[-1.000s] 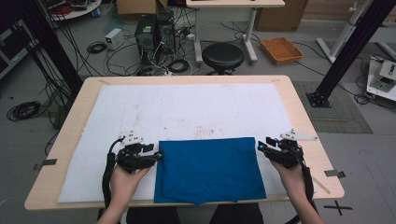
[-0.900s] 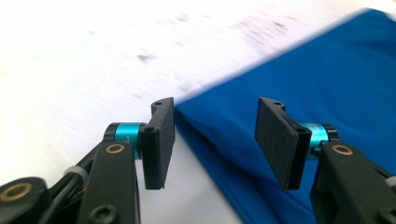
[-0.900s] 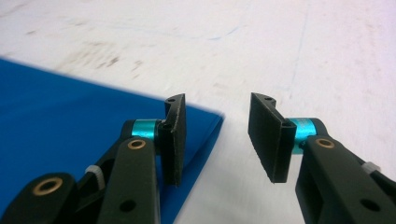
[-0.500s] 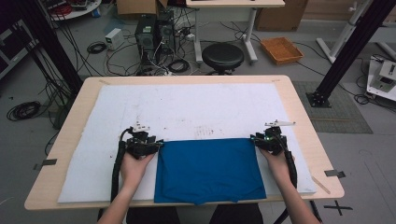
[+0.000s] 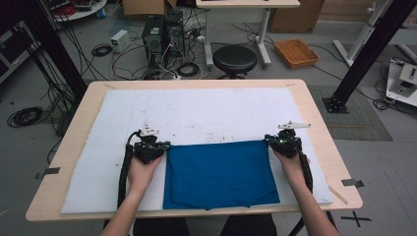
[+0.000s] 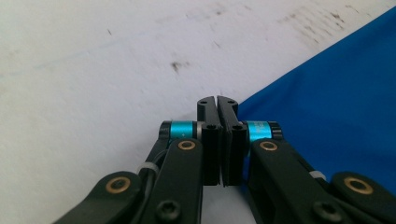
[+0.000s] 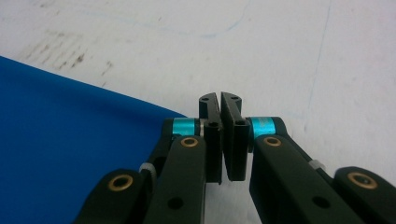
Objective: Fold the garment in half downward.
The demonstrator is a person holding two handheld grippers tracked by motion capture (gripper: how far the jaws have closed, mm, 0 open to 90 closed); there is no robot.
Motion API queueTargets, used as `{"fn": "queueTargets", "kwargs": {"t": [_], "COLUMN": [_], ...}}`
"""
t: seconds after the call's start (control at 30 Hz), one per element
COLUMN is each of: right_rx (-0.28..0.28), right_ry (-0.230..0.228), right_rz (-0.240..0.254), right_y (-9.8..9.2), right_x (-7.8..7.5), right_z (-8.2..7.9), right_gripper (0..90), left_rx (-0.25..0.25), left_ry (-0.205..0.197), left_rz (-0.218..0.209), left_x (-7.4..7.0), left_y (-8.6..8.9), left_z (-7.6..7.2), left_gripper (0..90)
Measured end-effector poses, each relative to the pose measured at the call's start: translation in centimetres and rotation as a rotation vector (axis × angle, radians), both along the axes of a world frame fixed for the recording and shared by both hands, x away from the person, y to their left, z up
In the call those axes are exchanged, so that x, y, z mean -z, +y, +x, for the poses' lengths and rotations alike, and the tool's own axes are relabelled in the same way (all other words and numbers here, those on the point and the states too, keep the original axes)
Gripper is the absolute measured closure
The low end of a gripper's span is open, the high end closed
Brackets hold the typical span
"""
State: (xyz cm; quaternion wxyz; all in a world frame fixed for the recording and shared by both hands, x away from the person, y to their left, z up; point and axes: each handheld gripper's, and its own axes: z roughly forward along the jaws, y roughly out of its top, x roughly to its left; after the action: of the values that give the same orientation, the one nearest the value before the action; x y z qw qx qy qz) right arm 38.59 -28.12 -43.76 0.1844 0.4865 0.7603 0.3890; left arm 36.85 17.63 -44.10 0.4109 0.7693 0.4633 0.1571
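Your left gripper (image 5: 156,146) sits at the far left corner of the blue cloth (image 5: 220,173), which lies flat on the white mat (image 5: 196,113) near your edge of the tabletop (image 5: 314,113). Its jaws have just been closing and now meet almost fully, but from the left gripper view I cannot tell whether any fabric is between them; the cloth edge runs just beside the tips. If the bite is only a sliver of hem, it may slip out as you lift. Your right gripper (image 5: 281,142) is at the far right corner, jaws likewise just closed to a hairline gap, with the cloth edge ending just left of the tips. A one-sided catch would drag the cloth askew, or a pinched mat could rise with it.
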Motion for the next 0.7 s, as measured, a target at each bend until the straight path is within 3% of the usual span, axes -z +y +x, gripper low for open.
{"fn": "queueTargets", "kwargs": {"t": [0.2,0.37,0.57,0.7], "right_rx": [0.026,0.043,0.050,0.053], "right_ry": [-0.013,-0.001,0.004,-0.026], "right_rz": [-0.004,0.002,0.003,-0.002], "right_y": [0.3,0.2,0.0,0.0], "right_x": [-0.5,0.0,0.7,0.2], "right_z": [2.3,3.7,4.2,3.8], "right_gripper": [87.9,87.8,86.7,74.6], "left_rx": [-0.018,-0.020,-0.021,-0.035], "left_ry": [-0.030,-0.038,-0.033,-0.076], "left_rz": [0.004,0.044,0.028,0.021], "left_x": [-0.8,-0.3,0.4,-0.4], "left_y": [-0.2,-0.8,-0.6,-0.6], "left_z": [2.8,4.5,4.9,4.5], "left_gripper": [88.0,88.0,88.0,85.1]}}
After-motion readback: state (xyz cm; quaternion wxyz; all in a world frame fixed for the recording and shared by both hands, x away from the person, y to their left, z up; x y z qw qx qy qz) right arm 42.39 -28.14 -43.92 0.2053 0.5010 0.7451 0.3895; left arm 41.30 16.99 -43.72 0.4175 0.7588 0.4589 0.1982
